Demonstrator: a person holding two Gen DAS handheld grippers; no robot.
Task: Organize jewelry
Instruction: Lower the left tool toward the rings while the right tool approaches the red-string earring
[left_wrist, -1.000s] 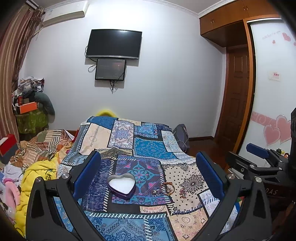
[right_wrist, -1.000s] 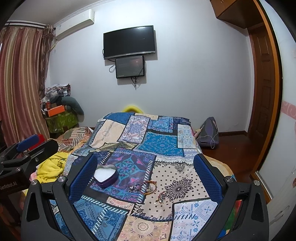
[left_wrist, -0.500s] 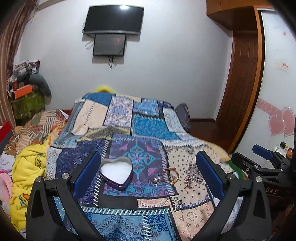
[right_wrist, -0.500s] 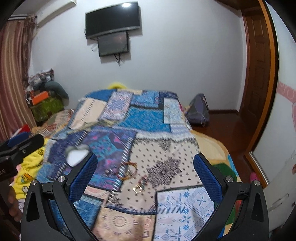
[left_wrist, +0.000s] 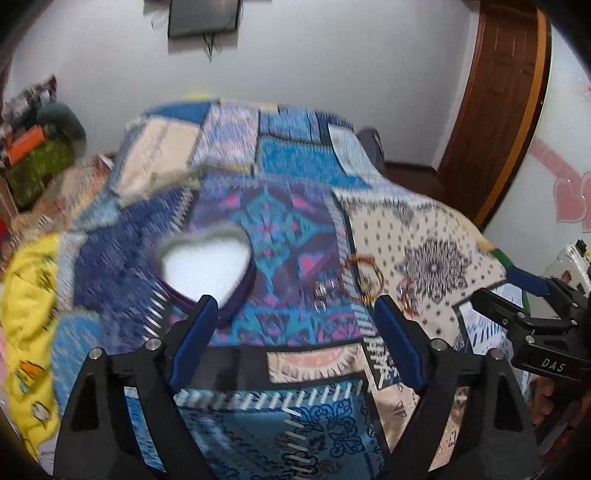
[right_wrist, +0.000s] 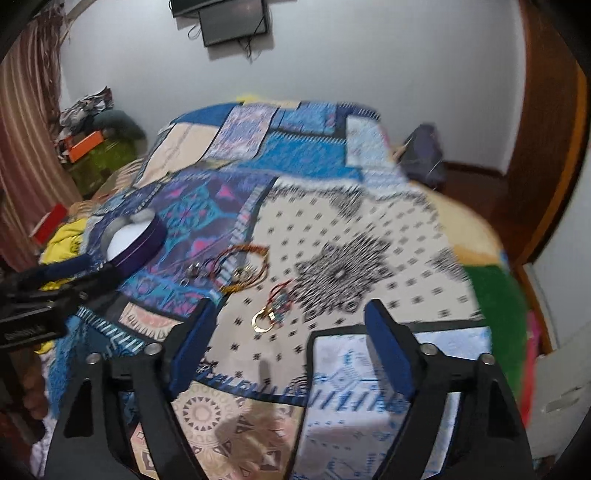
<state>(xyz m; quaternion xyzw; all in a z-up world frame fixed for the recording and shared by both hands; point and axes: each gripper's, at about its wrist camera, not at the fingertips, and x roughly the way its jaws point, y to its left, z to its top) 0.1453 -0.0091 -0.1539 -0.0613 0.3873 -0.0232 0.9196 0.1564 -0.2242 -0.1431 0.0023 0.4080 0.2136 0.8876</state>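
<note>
The jewelry lay loose on the patchwork bedspread of the bed: an orange cord bracelet near the middle of the right wrist view, a few small silver rings just beside it at its 9 o'clock, and a red-and-blue string piece with a gold ring touching it at the bracelet's 5 o'clock. In the left wrist view the same bracelet sat between the tool's fingertips, with the silver rings at its 9 o'clock and the red piece at its 3 o'clock, all blurred. A heart-shaped purple tin with a white lining stood open on the spread at the bracelet's 9 o'clock, well apart from it; the left tool's near finger overlapped its lower edge in that view. The left tool was spread wide with nothing between its blue pads, and the right tool was likewise wide apart and empty, hanging over the spread just short of the gold ring. Nothing lay between either tool and the pieces. Farther out, a yellow blanket was bunched at 9 o'clock beside the bed, a dark bag sat on the floor at 1 o'clock, a wooden door stood at 2 o'clock, and a wall screen hung at 12 o'clock.
</note>
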